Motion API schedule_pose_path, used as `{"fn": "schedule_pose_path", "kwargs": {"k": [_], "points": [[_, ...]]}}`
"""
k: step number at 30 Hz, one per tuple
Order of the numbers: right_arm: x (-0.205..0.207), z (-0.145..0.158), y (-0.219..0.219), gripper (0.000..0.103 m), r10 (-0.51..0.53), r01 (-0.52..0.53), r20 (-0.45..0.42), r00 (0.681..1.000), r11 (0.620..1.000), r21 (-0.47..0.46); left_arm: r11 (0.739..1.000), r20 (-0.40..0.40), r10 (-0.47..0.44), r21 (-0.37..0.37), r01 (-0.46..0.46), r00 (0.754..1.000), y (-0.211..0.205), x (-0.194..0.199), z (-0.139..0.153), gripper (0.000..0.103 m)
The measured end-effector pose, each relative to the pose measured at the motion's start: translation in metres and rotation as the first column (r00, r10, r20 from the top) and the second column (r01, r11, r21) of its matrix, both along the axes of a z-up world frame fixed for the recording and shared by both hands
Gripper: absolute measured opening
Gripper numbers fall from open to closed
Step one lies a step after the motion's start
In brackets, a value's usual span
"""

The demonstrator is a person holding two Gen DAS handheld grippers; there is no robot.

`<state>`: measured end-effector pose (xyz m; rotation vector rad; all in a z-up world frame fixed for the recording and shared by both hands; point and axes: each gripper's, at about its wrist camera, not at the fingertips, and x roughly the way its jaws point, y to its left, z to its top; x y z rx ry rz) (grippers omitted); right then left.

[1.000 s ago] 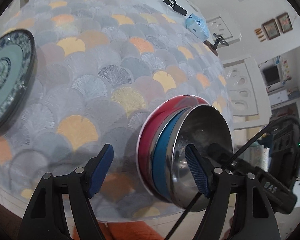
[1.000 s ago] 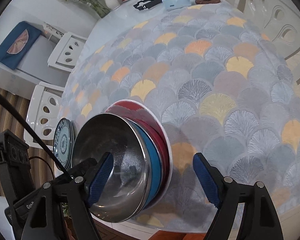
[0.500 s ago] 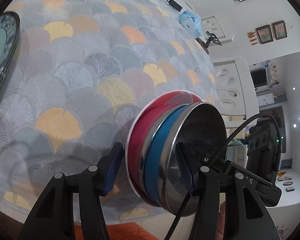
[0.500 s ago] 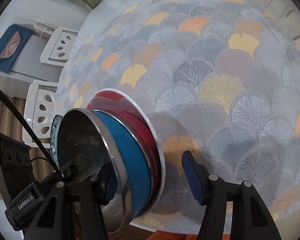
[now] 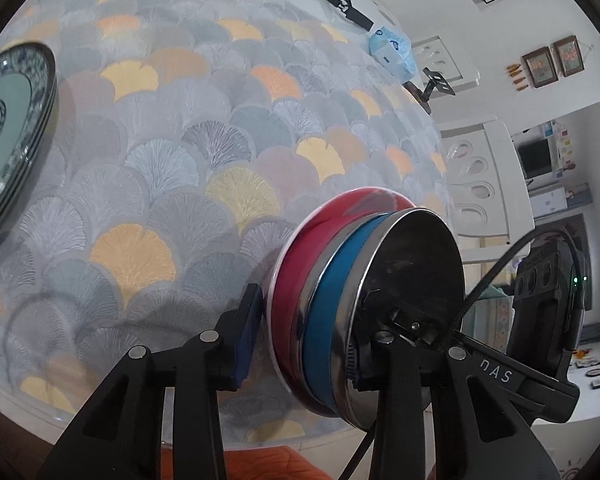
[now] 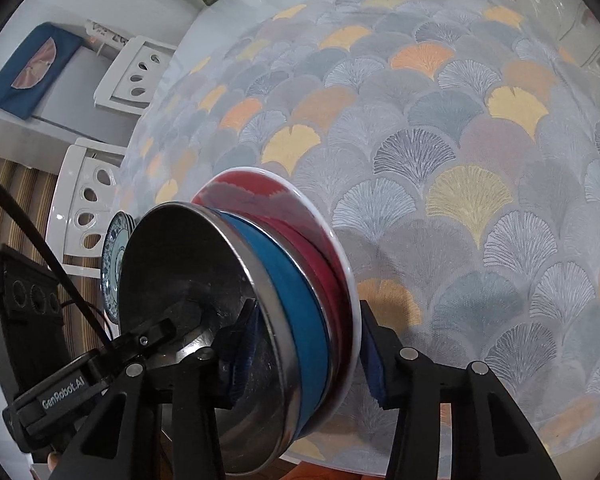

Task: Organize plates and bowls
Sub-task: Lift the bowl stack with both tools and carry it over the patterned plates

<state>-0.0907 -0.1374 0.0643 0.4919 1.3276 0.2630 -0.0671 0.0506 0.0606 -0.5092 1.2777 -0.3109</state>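
A nested stack stands near the table's front edge: a red plate-like bowl with a white rim (image 5: pixel 300 248), a blue bowl (image 5: pixel 320 300) in it, and a steel bowl (image 5: pixel 412 272) on top. My left gripper (image 5: pixel 304 350) straddles the stack's rim, jaws closing, one pad against the white rim and the other inside the steel bowl. From the opposite side, my right gripper (image 6: pixel 308 358) also has its jaws closing across the stack (image 6: pixel 288 280), one pad in the steel bowl (image 6: pixel 180 264) and one at the white rim. Blue-and-white patterned plates (image 5: pixel 4 140) lie stacked at the left.
The round table wears a fan-patterned cloth (image 5: pixel 228 140). At its far side lie a blue tissue pack (image 5: pixel 392 52), a black flat object (image 5: pixel 348 8) and a small stand (image 5: pixel 436 80). White chairs (image 6: pixel 88 208) stand beside the table. The patterned plates (image 6: pixel 114 260) sit behind the stack.
Both grippers' jaws have narrowed from wide apart down onto the stack's rim. Both cameras have shifted a little, so the stack now shows more edge-on.
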Motion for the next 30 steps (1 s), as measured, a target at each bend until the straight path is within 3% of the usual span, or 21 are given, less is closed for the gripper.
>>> {"fn": "schedule_pose_path", "kwargs": {"k": [8, 17, 22, 30], "points": [[0.006, 0.025, 0.000, 0.046, 0.000, 0.001, 0.026, 1.000, 1.000, -0.019, 0.999, 0.047, 0.048, 0.008, -0.049, 0.998, 0.001, 0.008, 0.026, 0.032], [0.027, 0.078, 0.019, 0.046, 0.013, -0.017, 0.114, 0.993, 0.999, 0.039, 0.990, 0.208, 0.103, 0.076, -0.121, 0.973, 0.019, 0.010, 0.100, 0.032], [0.039, 0.110, 0.060, 0.046, 0.055, -0.064, 0.151, 0.987, 0.997, 0.052, 0.978, 0.236, 0.151, 0.103, -0.180, 0.960, 0.058, 0.011, 0.127, 0.032], [0.050, 0.124, 0.141, 0.046, 0.065, -0.077, 0.148, 0.987, 0.994, 0.074, 0.971, 0.253, 0.198, 0.083, -0.226, 0.947, 0.142, 0.011, 0.141, 0.032]]}}
